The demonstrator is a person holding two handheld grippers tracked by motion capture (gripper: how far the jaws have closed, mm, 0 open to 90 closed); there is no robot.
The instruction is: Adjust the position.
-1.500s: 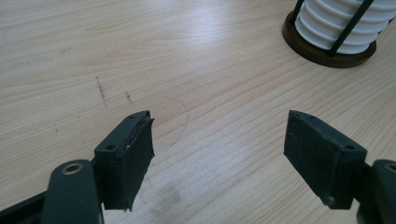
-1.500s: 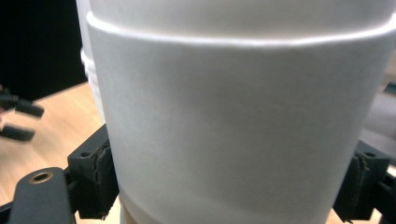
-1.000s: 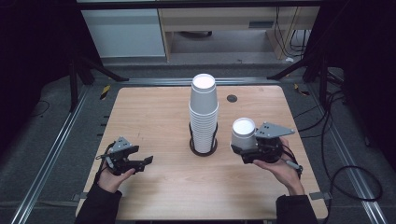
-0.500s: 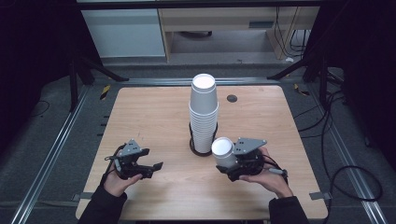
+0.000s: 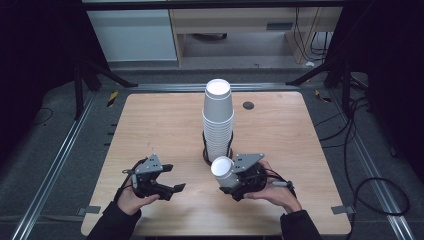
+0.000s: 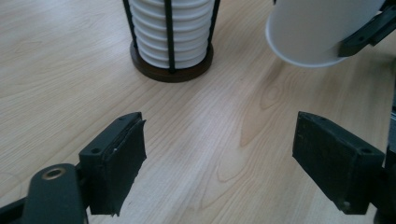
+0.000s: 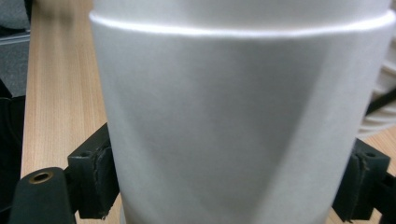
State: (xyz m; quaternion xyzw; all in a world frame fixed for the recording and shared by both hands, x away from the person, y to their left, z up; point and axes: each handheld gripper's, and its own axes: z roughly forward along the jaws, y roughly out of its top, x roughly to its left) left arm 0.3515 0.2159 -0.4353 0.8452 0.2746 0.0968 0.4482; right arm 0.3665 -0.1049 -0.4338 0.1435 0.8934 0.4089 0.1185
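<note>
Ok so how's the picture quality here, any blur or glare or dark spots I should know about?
High view: the table is evenly lit, surroundings fall into near black, slightly soft overall. Left gripper view: sharp wood grain, the held cup is bright and nearly featureless. Right gripper view: the cup sits very close, soft, with a glare line along a ridge near the top.

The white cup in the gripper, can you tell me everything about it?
The white cup is plain and smooth and looks like paper or foam, with a rolled rim at its mouth. The right gripper holds it, one black jaw pressing each side, and its wall looks a little dented from the squeeze. It is tipped over, bottom up and leaning toward the left gripper, and seems lifted off the wooden table. It hangs just in front of the tall stack of cups, apart from it.
</note>
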